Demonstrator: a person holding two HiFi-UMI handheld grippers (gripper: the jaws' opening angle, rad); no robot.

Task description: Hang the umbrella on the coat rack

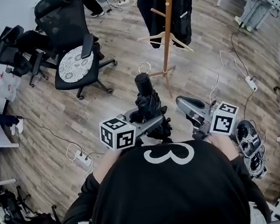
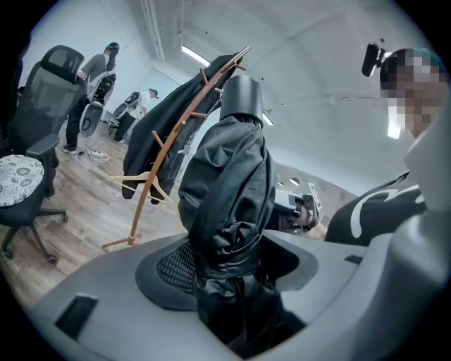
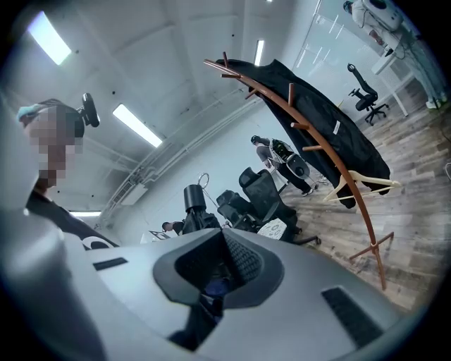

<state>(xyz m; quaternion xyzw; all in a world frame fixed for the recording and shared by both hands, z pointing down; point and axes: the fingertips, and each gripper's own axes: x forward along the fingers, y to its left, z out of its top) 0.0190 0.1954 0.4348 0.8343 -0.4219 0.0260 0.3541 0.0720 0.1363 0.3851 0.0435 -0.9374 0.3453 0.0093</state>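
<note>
A folded black umbrella (image 1: 148, 108) stands upright in front of me, its stubby handle (image 1: 143, 83) topped by a thin loop (image 1: 144, 67). My left gripper (image 1: 156, 122) is shut on the bundled fabric low down; in the left gripper view the umbrella (image 2: 229, 190) fills the space between the jaws of the gripper (image 2: 232, 278). My right gripper (image 1: 182, 102) hangs just right of the umbrella, apart from it, shut with nothing held (image 3: 217, 271). The wooden coat rack (image 1: 168, 26) stands on the floor beyond, with a black coat (image 1: 181, 5) draped on it.
A pale wooden hanger (image 1: 164, 36) hangs on the rack. A black office chair (image 1: 77, 61) with a patterned cushion stands at left, with more chairs behind it. Power strips (image 1: 83, 159) (image 1: 250, 83) and cables lie on the wood floor. Shoes (image 1: 246, 132) sit at right.
</note>
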